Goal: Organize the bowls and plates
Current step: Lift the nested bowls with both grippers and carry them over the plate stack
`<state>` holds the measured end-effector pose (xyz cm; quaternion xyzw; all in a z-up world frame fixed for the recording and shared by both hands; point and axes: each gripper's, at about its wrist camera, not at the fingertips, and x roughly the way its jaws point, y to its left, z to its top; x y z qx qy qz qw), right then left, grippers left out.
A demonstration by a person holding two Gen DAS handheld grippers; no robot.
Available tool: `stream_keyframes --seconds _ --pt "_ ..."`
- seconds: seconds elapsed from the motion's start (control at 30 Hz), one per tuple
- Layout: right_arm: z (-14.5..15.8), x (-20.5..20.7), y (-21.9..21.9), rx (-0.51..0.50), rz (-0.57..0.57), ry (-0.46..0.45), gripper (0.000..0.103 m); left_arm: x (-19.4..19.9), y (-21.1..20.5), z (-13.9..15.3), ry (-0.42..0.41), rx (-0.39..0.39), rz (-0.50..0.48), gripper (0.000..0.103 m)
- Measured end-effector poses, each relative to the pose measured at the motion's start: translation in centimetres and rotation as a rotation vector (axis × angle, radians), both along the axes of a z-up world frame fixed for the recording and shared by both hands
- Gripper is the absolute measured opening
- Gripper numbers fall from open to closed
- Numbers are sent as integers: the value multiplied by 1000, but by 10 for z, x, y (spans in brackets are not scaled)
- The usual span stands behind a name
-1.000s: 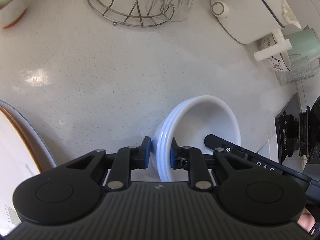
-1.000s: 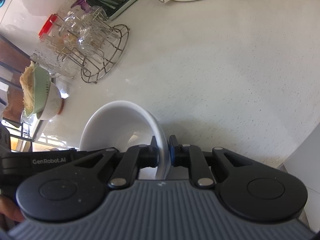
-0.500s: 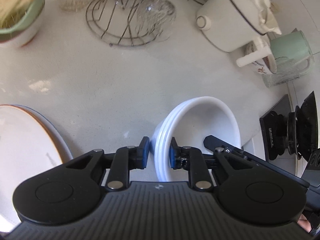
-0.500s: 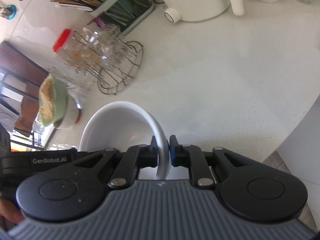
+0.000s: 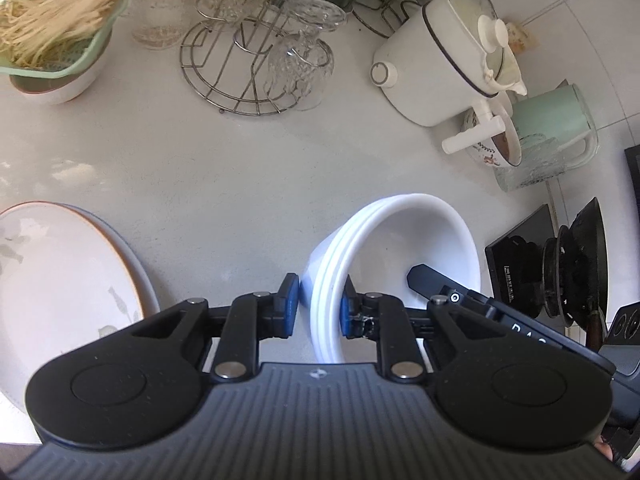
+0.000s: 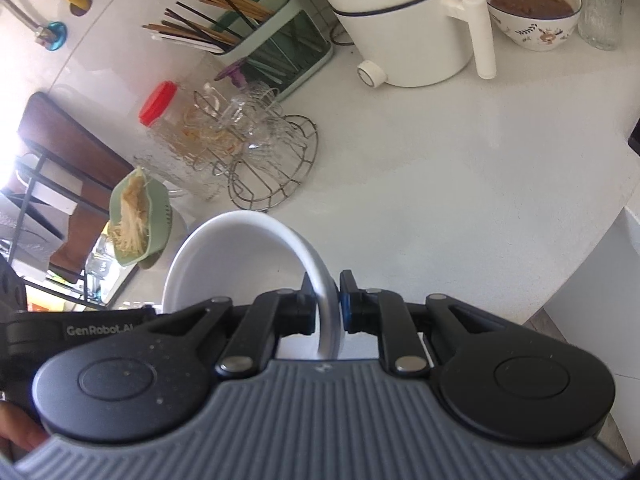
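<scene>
Counter [image 5: 240,168]: colander [image 5: 60,52] of noodles [image 5: 52,12] (stacked bowls [image 5: 400,248] empty).

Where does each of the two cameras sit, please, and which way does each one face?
Left wrist: on the left gripper, facing down at the counter; its jaws clamp the white bowls.
Right wrist: on the right gripper, facing down along its jaws, clamped on the opposite rim; a fingertip shows.
Shared: the bowls, glass rack, white pot.

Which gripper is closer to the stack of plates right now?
Left. The left gripper grips the white bowls on the rim facing the plates. The right gripper holds the opposite rim, farther away.
</scene>
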<state>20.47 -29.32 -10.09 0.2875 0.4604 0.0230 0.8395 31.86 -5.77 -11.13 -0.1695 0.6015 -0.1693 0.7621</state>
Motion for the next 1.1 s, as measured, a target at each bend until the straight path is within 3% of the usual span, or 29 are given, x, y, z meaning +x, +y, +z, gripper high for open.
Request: stream_keyframes --seconds 0.63,1.1 --pt "22 3 62 -8 100 -50 16 -19 78 24 -27 -25 78 23" --pt "5 -3 144 7 158 -39 16 -40 167 12 -23 -9 142 23"
